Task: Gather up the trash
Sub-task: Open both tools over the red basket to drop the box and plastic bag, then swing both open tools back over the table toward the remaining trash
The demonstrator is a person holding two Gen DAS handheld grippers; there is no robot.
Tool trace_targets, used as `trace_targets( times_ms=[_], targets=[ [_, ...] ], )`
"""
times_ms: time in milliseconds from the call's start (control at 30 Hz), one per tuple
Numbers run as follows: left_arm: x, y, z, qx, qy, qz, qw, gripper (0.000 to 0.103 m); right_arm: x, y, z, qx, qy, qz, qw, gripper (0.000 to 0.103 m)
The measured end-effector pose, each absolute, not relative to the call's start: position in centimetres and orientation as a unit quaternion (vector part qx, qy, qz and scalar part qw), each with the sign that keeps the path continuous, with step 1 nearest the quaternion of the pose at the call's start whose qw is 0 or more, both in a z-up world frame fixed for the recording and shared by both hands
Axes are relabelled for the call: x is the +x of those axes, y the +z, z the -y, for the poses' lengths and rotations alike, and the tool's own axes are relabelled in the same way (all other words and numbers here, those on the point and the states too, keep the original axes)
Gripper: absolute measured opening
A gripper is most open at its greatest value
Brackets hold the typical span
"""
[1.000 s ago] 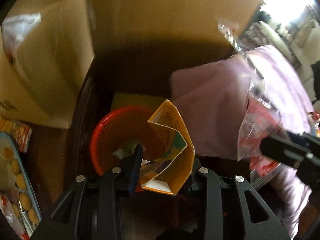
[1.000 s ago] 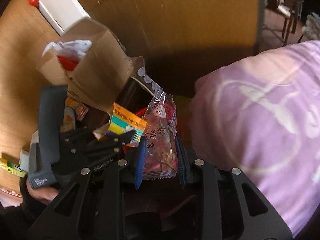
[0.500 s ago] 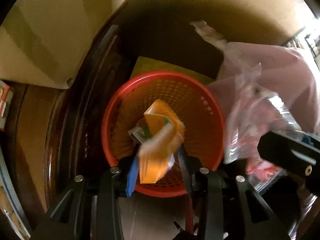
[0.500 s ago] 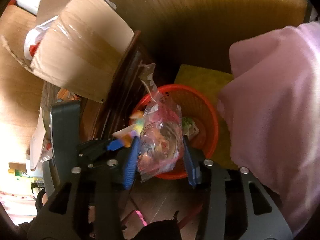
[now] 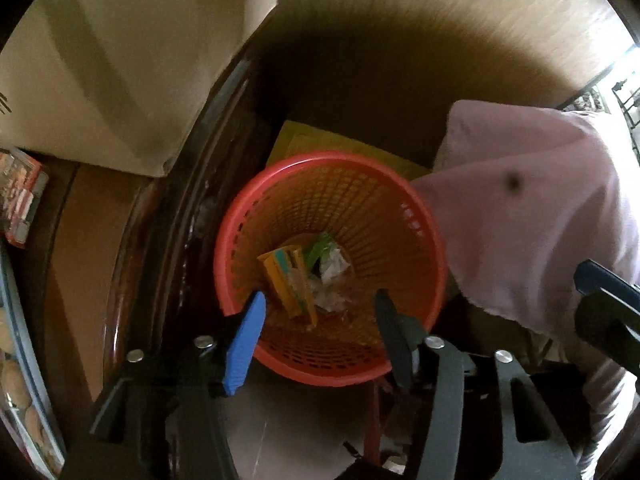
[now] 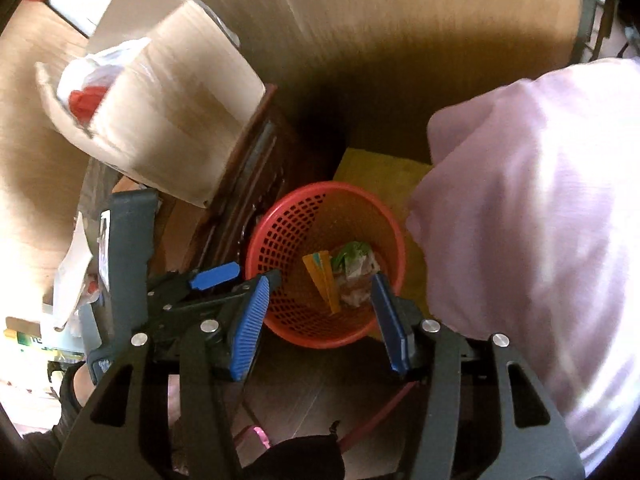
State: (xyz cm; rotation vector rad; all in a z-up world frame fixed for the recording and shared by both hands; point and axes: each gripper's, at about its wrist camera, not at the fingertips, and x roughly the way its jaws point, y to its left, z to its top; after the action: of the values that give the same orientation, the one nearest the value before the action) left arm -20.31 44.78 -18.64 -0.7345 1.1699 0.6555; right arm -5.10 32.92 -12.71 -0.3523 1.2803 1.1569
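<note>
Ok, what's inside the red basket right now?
The red basket holds a folded orange carton, a green wrapper and crumpled clear plastic. Whatever lies beneath that pile is covered. Both grippers, left and right, hang open above it.

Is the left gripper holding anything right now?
No, the left gripper has its jaws spread with nothing between them, above the red basket where the orange carton lies.
</note>
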Motion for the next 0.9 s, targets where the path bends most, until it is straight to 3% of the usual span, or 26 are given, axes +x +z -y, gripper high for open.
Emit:
trace_targets(
  times_ms=[467,900],
  targets=[
    [-15.9,-11.6,-37.1,-0.278,0.237,-0.499,0.786,0.072,-1.7,-6.2,-21.0,-0.096,0.466,-0.493,0.729,0.055],
    [-8.7,-7.3,-26.5,-0.213,0.143,-0.492,0.832,0.074,2.7,-3.9,-5.4,-0.002,0.357,-0.444,0.822,0.067]
  ],
)
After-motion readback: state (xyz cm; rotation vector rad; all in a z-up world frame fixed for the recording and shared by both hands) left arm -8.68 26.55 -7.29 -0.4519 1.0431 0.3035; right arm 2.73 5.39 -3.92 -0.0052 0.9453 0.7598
